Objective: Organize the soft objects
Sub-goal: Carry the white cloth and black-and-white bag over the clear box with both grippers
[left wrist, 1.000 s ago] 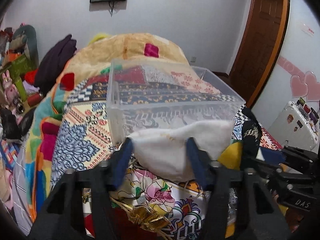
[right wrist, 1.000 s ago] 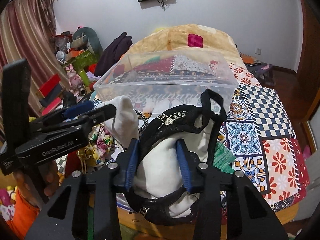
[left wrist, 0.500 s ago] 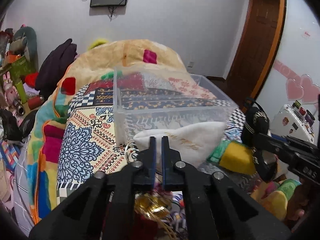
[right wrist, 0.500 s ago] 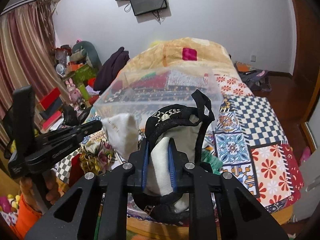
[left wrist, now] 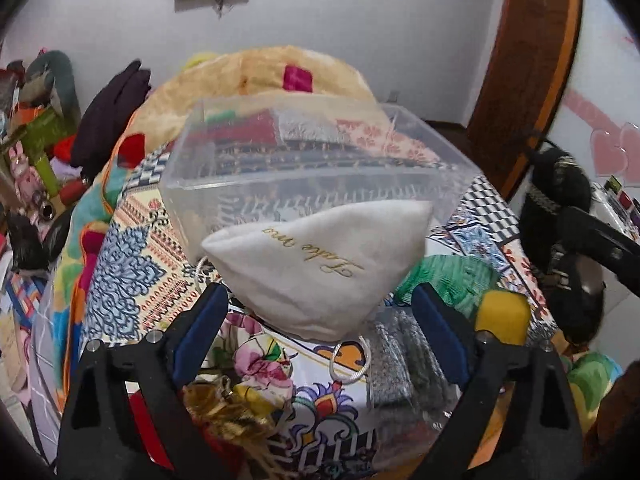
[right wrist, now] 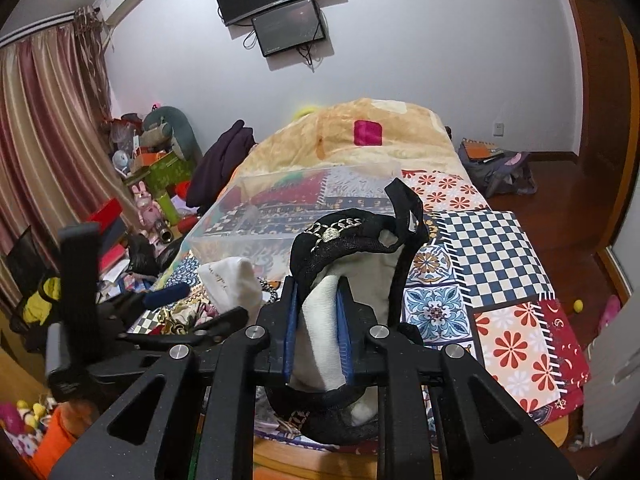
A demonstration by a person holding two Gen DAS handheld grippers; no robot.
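Observation:
A white pouch with gold script [left wrist: 316, 264] lies on the patterned bedspread against the clear plastic box [left wrist: 280, 152]. My left gripper [left wrist: 320, 320] is open, its blue-padded fingers on either side of the pouch's near end. My right gripper [right wrist: 318, 320] is shut on a white cloth bag with black lace trim [right wrist: 352, 240] and holds it up above the bed. The white pouch [right wrist: 232, 284] and the left gripper [right wrist: 172, 312] also show in the right wrist view, left of the bag. The clear box [right wrist: 280, 216] sits behind.
A green cloth [left wrist: 452, 276], a yellow item [left wrist: 504, 316], a grey glitter pouch [left wrist: 400, 360] and a floral pouch [left wrist: 260, 364] lie near the white pouch. Toys and boxes [right wrist: 152, 168] crowd the floor at left. A door [left wrist: 524, 60] stands at right.
My left gripper was shut half a second ago and has opened wide around the white pouch. My right gripper closed on the black-trimmed bag and lifted it higher.

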